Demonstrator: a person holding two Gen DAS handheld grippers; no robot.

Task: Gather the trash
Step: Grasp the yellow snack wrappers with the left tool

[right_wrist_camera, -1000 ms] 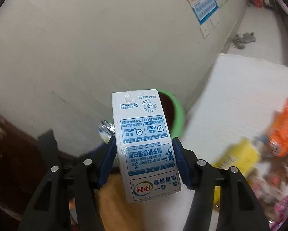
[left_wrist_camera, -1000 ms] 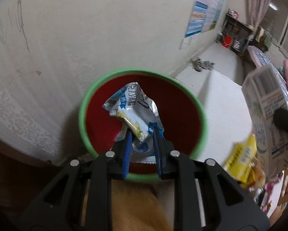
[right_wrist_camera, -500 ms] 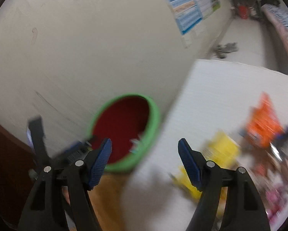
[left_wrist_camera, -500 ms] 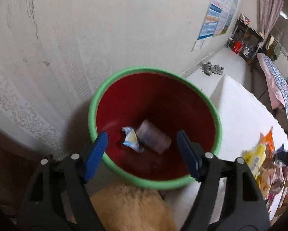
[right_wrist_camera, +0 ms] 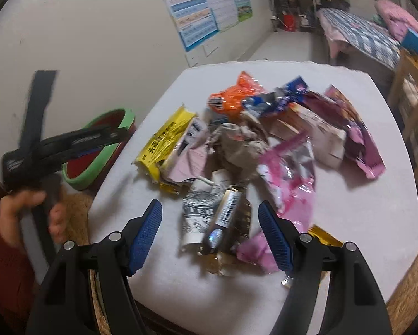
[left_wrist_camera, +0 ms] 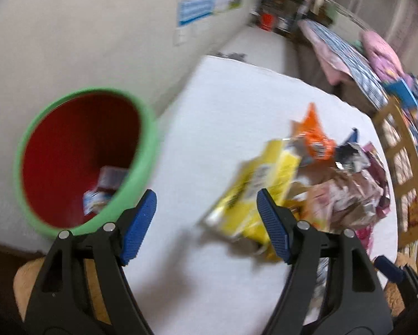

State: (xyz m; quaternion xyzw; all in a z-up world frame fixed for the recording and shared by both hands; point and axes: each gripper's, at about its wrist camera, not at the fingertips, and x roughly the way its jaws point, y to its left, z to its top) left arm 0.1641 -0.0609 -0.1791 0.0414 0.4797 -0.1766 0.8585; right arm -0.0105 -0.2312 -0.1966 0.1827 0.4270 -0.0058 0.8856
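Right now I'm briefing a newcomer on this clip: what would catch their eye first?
The heap of bright wrappers in the middle of the white table, with a yellow bag at its left edge. Then the red bin with a green rim off the table's left side, some trash already inside.

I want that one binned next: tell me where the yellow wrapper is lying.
In the right wrist view the yellow wrapper lies at the pile's left edge on the white table, nearest the green-rimmed bin, with the orange wrapper beyond it.
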